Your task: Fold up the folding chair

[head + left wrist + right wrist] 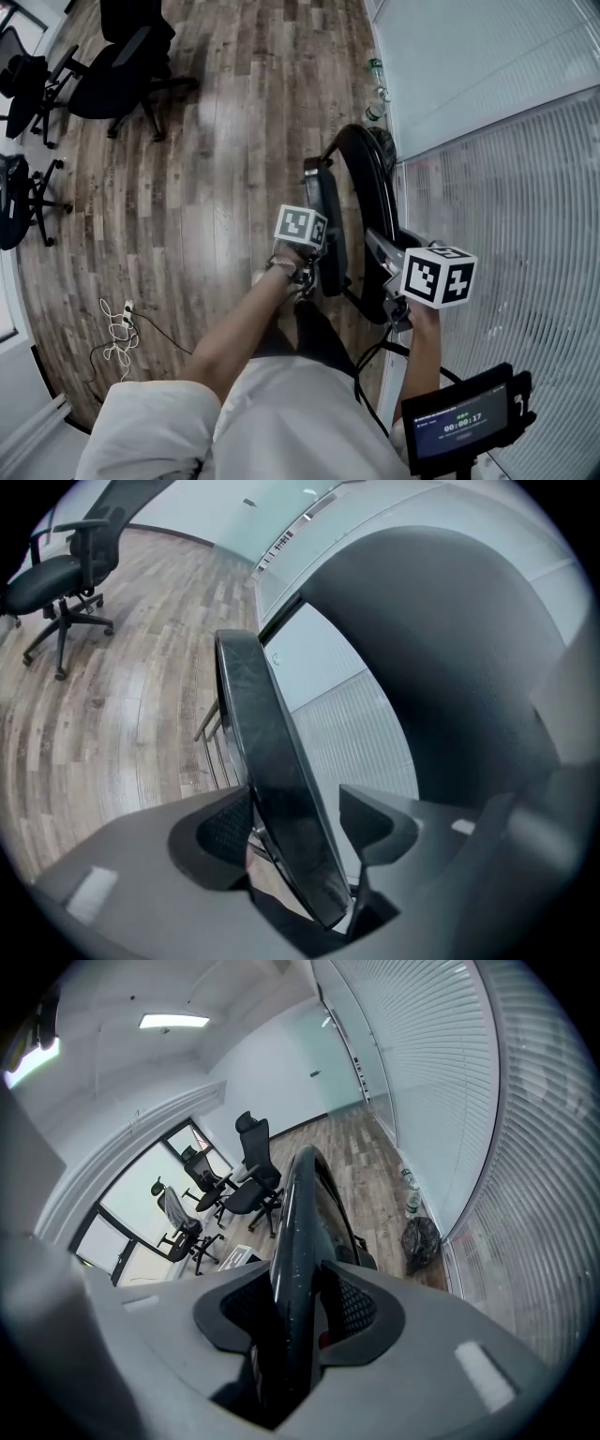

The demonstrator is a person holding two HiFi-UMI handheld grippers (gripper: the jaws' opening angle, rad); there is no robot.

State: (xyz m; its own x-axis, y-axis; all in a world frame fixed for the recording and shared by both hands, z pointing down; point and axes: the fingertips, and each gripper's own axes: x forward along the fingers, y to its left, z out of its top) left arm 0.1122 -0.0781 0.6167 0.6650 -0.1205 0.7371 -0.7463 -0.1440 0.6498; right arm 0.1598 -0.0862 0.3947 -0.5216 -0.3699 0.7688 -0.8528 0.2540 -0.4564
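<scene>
Standing on the wooden floor point(225, 141) close beside the blind-covered glass wall point(525, 187), the folding chair point(352, 216) is partly closed. Its black seat panel point(328, 230) is tipped up on edge, with its long axis running away from the person, roughly parallel to the wall. The curved backrest hoop point(361, 155) arcs up and away beyond the seat, toward the far end of the room.

The left gripper point(309, 277) has the seat panel's edge between its fingers point(225, 829). The panel lies against one pad, while a gap shows at the other, so the fingers are apart and do not clamp it. The right gripper point(392, 302) has its fingers point(361, 1312) closed on the backrest hoop, which rises straight out between the pads. Office chairs point(122, 66) stand well apart across the floor.
</scene>
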